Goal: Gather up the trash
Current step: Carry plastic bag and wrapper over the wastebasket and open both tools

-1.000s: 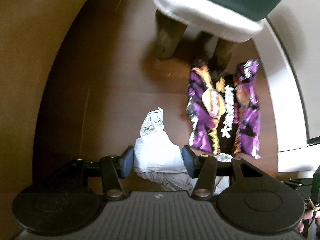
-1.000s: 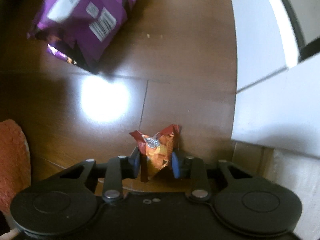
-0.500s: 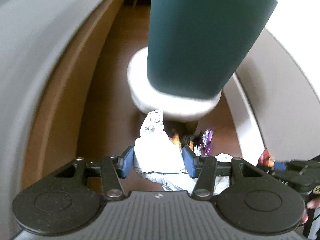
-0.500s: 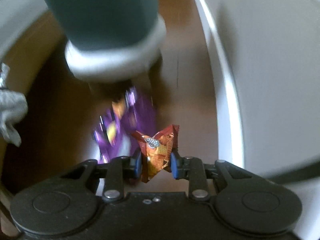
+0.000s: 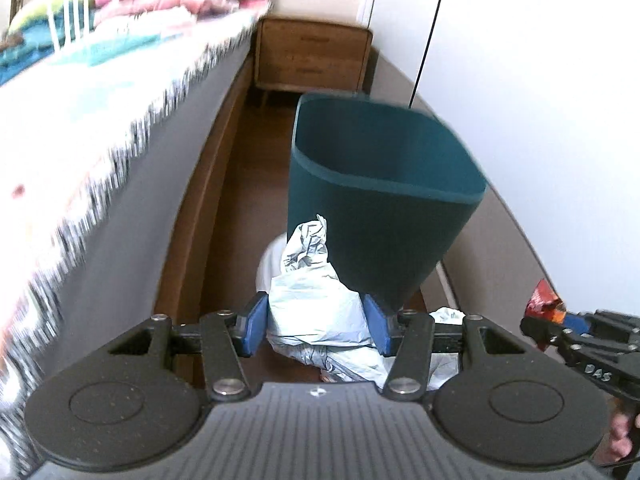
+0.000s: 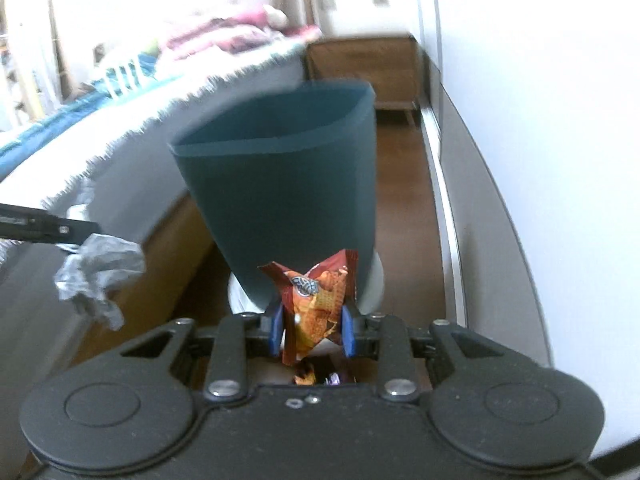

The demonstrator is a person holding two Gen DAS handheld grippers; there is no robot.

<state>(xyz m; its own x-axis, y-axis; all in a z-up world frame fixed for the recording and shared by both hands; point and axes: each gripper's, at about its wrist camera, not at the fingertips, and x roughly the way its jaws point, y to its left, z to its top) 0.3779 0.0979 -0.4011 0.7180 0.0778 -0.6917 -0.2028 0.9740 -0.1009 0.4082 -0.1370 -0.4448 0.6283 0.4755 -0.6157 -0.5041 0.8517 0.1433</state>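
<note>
Both pieces of rubbish are up off the floor now: the left tongs [image 5: 316, 330] are clenched on a crumpled pale grey plastic bag [image 5: 312, 300], and the right tongs [image 6: 308, 330] are clenched on a crinkled orange-red foil snack wrapper [image 6: 316, 300], each held just short of the tall dark teal plastic waste bin [image 5: 380, 200] that stands on the brown wooden floor [image 5: 256, 152] between the bed with the fringed cover [image 5: 100, 120] and the white wall [image 5: 540, 100]. Both look feather-light and soft; the bag is limp and bulky, spilling out below the blue pads, so a pinch across its bunched middle seems the safest hold, while the wrapper is stiffer and slick, likely to slide unless nipped across a fold as it is here. Neither should break, though either might cling to a pad for a moment when let go. A second ago both pairs of tongs were down near the floor, looking at the boards and a purple crisp packet beside the bin's foot; since then they have come up with their grips unchanged, and the views now take in the bin's open rim, the bed and a wooden bedside cabinet [image 5: 312, 56] beyond. The purple packet has dropped out of the left view.
</note>
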